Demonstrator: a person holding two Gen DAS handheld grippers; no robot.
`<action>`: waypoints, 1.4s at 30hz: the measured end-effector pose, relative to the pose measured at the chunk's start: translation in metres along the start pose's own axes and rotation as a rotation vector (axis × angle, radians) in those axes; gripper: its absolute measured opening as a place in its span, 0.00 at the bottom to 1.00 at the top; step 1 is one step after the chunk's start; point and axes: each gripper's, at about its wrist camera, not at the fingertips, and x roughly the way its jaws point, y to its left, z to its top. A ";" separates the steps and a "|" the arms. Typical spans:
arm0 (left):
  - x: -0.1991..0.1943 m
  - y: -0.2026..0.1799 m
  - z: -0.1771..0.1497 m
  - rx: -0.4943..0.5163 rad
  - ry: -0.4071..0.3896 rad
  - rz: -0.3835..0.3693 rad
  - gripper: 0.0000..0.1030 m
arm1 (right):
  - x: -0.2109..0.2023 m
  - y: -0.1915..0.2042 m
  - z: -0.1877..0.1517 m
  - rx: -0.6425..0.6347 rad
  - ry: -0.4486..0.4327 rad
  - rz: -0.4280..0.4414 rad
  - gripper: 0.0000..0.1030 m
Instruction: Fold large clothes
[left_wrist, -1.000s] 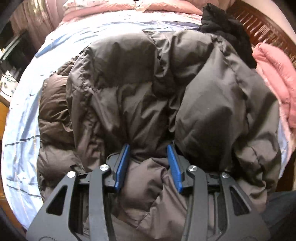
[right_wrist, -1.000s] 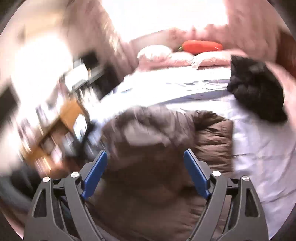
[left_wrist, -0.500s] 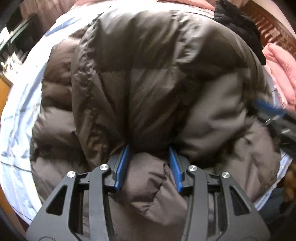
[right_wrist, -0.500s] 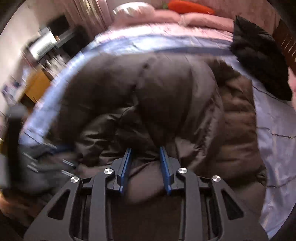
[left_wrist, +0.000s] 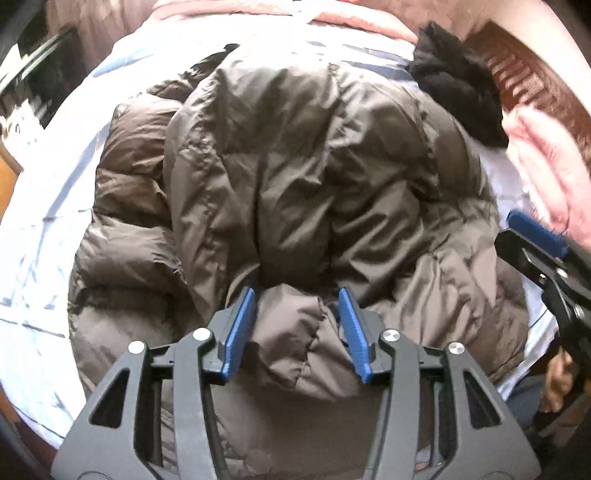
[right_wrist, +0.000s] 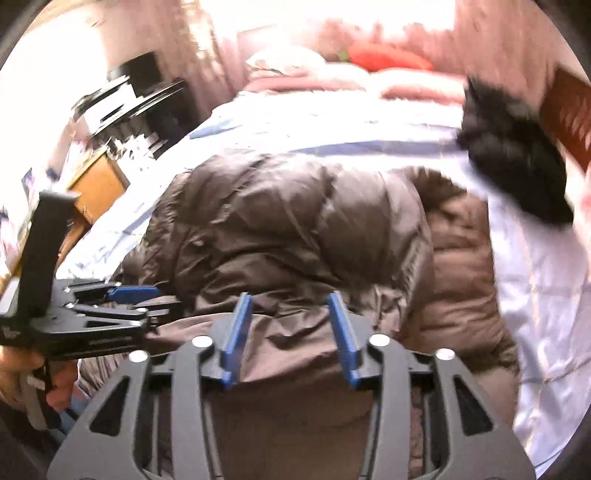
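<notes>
A large brown puffer jacket (left_wrist: 295, 166) lies bunched on a bed, also in the right wrist view (right_wrist: 295, 229). My left gripper (left_wrist: 297, 299) is shut on a thick fold of the jacket's near edge. My right gripper (right_wrist: 290, 306) is shut on another fold of the same near edge. The left gripper shows in the right wrist view (right_wrist: 129, 295) at the left, and the right gripper shows in the left wrist view (left_wrist: 535, 236) at the right edge.
The bed has a pale blue striped sheet (left_wrist: 44, 229). A black fluffy garment (left_wrist: 458, 99) lies at the far right, pink bedding (left_wrist: 546, 166) beside it. Pillows and a red cushion (right_wrist: 388, 61) lie at the head. A wooden desk (right_wrist: 96, 184) stands left.
The right gripper went from open above the jacket to shut on its near edge. Both grippers have pulled back and the jacket has settled lower on the bed.
</notes>
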 end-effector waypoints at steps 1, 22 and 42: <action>0.003 -0.009 -0.005 0.030 -0.001 0.033 0.48 | 0.005 0.007 -0.003 -0.033 0.014 -0.035 0.45; 0.056 -0.031 -0.023 0.075 0.060 0.185 0.49 | 0.068 0.015 -0.033 -0.112 0.172 -0.160 0.45; 0.041 -0.039 -0.033 0.014 0.056 0.118 0.48 | 0.056 -0.012 -0.050 0.005 0.175 -0.135 0.48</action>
